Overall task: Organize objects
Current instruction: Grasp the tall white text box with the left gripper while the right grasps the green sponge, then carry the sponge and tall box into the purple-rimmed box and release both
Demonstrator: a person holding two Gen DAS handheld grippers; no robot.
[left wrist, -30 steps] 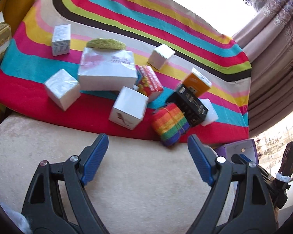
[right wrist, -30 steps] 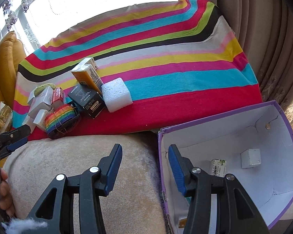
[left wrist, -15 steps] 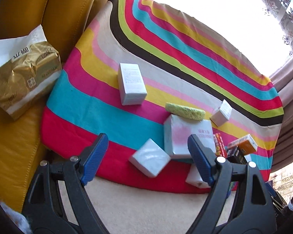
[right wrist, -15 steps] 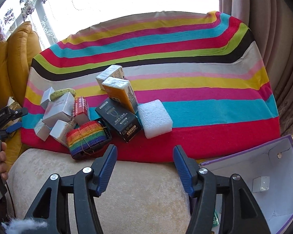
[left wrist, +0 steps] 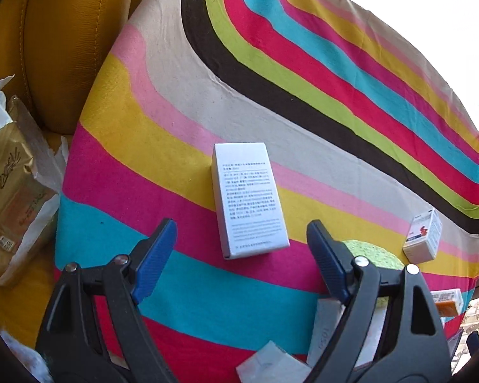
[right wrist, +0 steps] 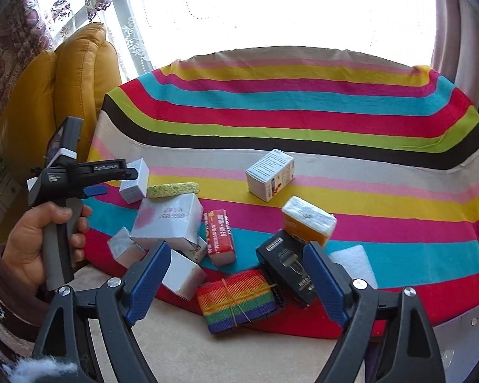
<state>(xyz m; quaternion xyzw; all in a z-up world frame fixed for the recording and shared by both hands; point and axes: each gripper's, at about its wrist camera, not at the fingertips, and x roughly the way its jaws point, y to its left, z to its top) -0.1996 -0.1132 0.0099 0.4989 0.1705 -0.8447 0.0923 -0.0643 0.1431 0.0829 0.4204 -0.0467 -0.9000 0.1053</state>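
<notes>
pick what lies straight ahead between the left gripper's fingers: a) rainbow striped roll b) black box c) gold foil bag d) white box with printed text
d: in the left wrist view the white box with printed text lies flat on the striped cloth, just beyond the open left gripper, untouched.

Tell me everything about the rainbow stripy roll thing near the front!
The rainbow roll looks like woven strap wound into a flat bundle, striped red, orange, yellow, green, blue and purple. A thin yellowish band ties it round. It lies on the red front edge of the striped cloth, touching the black box. No gripper touches it.
</notes>
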